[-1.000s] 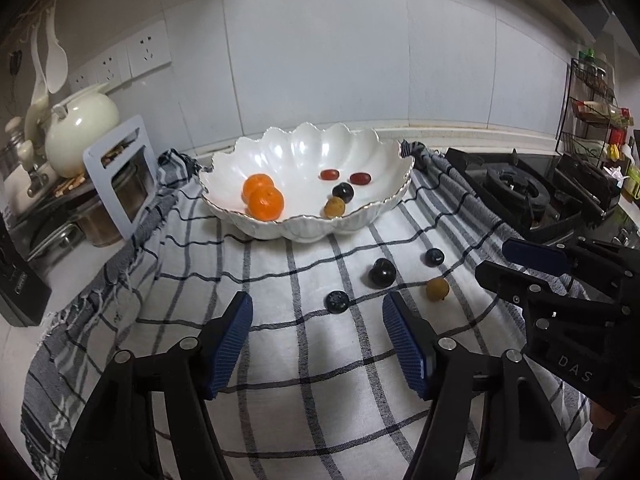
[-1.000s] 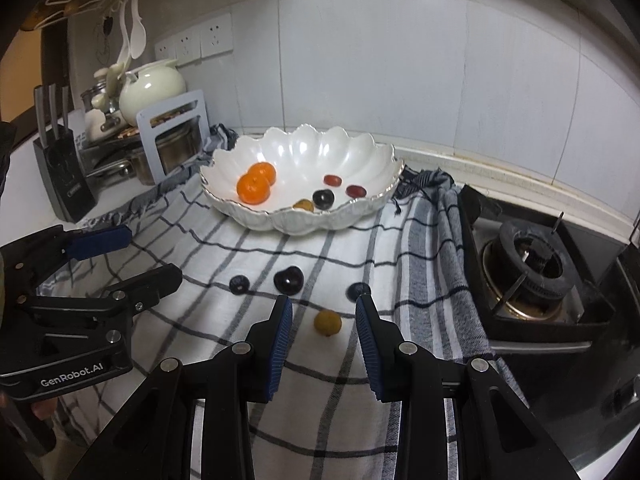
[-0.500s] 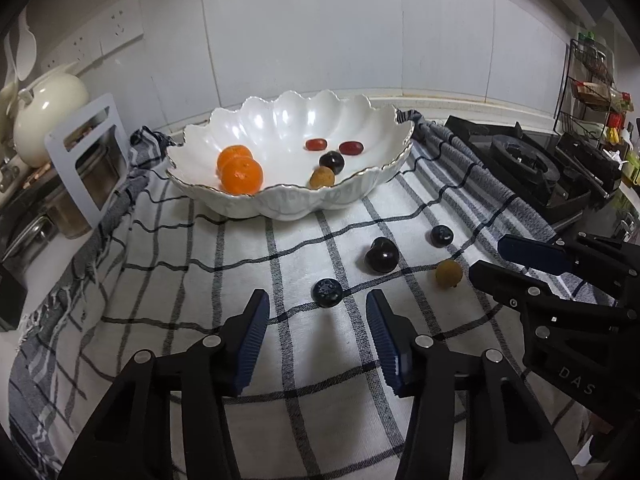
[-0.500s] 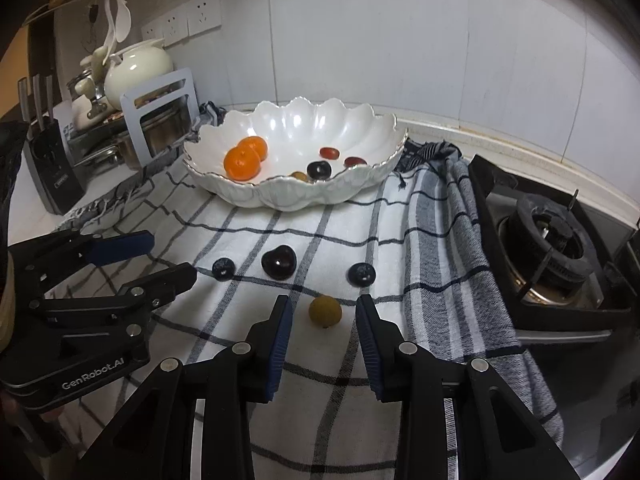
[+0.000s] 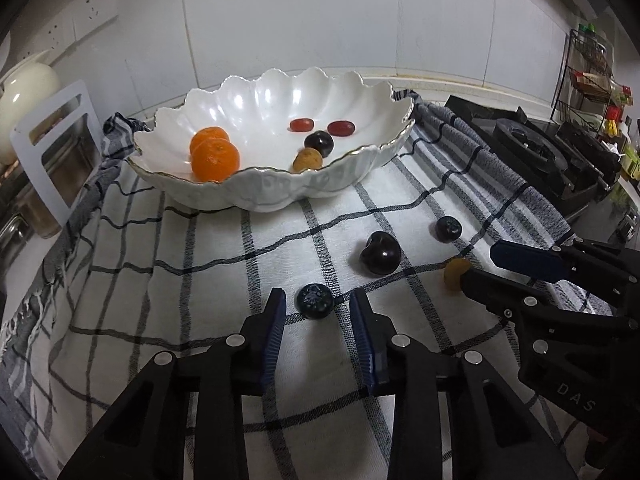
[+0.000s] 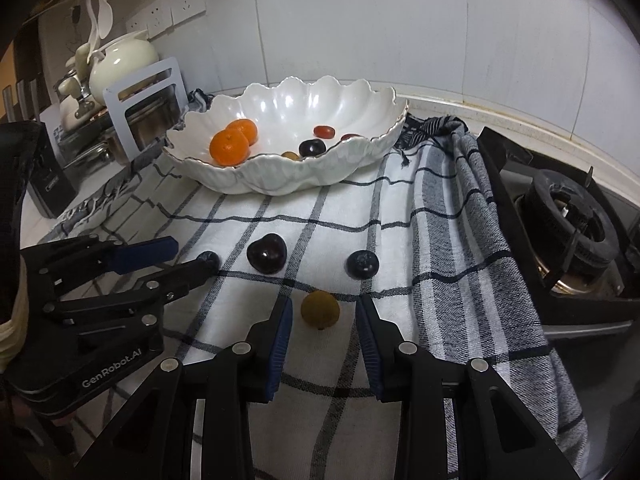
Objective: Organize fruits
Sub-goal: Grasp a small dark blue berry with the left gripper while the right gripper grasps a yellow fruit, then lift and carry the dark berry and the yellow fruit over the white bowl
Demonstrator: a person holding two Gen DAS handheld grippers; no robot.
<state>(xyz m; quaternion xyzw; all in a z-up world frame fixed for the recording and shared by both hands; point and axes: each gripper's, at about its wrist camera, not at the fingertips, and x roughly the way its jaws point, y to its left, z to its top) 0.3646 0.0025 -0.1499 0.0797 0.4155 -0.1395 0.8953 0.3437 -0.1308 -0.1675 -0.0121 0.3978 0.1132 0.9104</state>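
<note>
Bracketing blueberry (image 5: 315, 300): left gripper (image 5: 319, 309) fingers apart, untouched.

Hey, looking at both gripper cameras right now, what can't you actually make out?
- Left wrist view: the yellow-brown fruit on the checked cloth is half covered by the right gripper.
- Right wrist view: the blueberry is partly behind the left gripper.
- Right wrist view: the bowl rim hides most of one red fruit.
- Left wrist view: the corner rack's contents are too small to identify.
</note>
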